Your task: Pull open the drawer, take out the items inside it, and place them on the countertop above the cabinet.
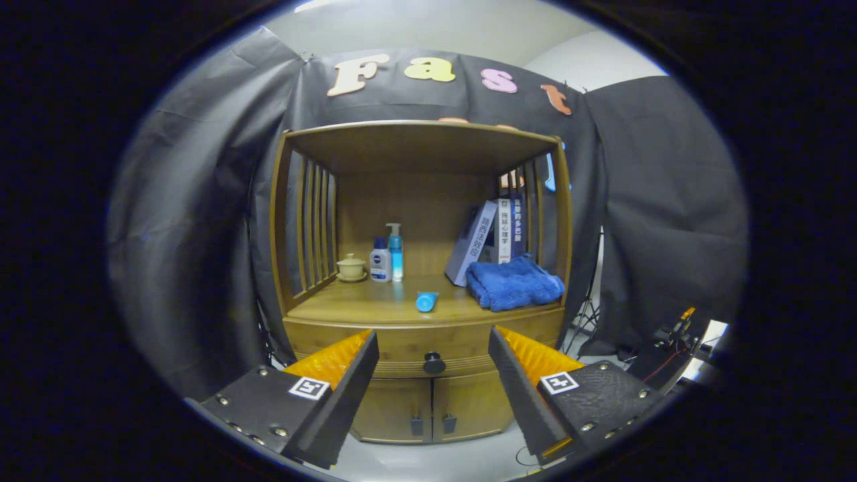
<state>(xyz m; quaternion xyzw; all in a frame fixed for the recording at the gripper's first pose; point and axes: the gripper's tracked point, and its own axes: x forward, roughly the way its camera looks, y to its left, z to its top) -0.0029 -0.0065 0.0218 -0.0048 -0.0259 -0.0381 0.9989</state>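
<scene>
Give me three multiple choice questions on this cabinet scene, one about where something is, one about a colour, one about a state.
1. Where does the drawer knob sit?
A. between the fingers, beyond their tips
B. on the countertop
C. behind the books

2. What colour is the folded towel?
A. red
B. blue
C. white

3. How is the gripper?
A. shut on the knob
B. shut on the towel
C. open

Key: 1 A, it shows in the gap, on the closed drawer. 2 B, plainly blue. 3 C, the fingers stand wide apart, holding nothing.
</scene>
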